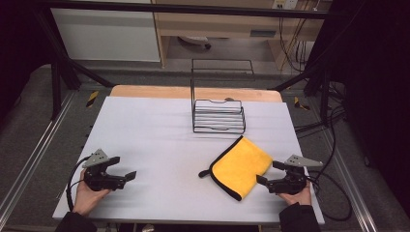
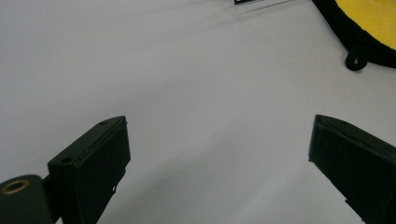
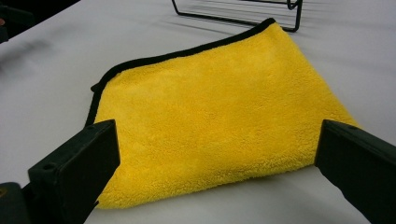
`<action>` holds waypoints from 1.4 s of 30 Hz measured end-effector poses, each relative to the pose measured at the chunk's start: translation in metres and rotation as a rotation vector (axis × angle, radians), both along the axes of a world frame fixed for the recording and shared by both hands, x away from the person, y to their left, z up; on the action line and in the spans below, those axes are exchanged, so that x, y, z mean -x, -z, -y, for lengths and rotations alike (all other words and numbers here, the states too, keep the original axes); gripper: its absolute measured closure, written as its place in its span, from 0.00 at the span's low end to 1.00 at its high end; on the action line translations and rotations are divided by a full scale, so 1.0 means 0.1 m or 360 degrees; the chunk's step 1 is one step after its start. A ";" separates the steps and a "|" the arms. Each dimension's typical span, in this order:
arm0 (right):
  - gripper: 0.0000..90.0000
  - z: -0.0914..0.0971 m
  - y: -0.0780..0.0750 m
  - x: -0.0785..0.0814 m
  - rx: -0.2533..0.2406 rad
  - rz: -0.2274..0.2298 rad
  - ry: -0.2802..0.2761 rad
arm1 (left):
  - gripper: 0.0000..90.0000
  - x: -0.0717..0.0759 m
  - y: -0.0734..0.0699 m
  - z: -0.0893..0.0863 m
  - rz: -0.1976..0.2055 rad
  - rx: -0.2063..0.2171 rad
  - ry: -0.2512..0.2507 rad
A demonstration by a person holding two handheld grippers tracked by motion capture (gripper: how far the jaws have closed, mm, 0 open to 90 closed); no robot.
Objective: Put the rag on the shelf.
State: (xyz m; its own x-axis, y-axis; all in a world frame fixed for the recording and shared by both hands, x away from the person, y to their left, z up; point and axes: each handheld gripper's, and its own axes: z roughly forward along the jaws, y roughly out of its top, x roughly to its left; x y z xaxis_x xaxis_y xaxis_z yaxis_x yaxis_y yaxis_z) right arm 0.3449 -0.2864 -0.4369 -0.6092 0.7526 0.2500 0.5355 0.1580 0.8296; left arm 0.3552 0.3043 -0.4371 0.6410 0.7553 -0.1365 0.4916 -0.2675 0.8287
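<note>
Folded yellow cloth (image 1: pixel 241 167) flat toward the worktop's (image 1: pixel 154 135) near right corner, right gripper (image 1: pixel 269 172) just beside its right edge, jaws spread, left gripper (image 1: pixel 124 169) near left edge, released, wire rack (image 1: pixel 218 116) at far edge.

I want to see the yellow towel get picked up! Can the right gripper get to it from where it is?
Probably yes. The right gripper sits right at the edge of the yellow towel, with its jaws open and the towel straight ahead between them in the right gripper view. Nothing lies in between, and the wire rack stands farther back.
</note>
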 end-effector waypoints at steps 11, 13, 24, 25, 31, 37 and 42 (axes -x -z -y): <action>0.01 -0.01 0.00 0.01 0.0007 -0.0011 0.0011 | 0.06 0.00 0.00 0.04 -0.0018 -0.0015 0.0007; 0.01 -0.01 0.00 0.01 0.0007 -0.0011 0.0011 | 0.06 0.00 -0.01 0.06 -0.0026 -0.0014 0.0009; 0.01 -0.05 -0.01 0.01 0.0022 -0.0018 0.0016 | 0.06 0.00 -0.02 0.23 -0.0072 -0.0019 0.0026; 0.01 -0.06 -0.01 0.01 0.0021 -0.0019 0.0015 | 0.06 0.00 -0.02 0.25 -0.0075 -0.0018 0.0030; 0.01 -0.09 -0.02 0.01 0.0026 -0.0020 0.0010 | 0.07 -0.02 -0.08 0.42 -0.0093 -0.0005 0.0049; 0.01 -0.13 -0.01 0.01 0.0034 -0.0042 0.0017 | 0.08 -0.04 -0.13 0.66 -0.0093 -0.0052 0.0096; 0.01 -0.15 0.00 0.02 0.0040 -0.0058 0.0018 | 0.09 -0.07 -0.15 0.87 -0.0112 -0.0066 0.0135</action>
State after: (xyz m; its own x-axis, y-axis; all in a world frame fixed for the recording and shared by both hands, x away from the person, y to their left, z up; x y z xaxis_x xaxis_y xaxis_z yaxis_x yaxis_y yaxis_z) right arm 0.3425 -0.2715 -0.4368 -0.5916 0.7657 0.2525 0.5670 0.1724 0.8055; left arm 0.3617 0.2174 -0.4220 0.6926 0.7048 -0.1533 0.5224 -0.3437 0.7804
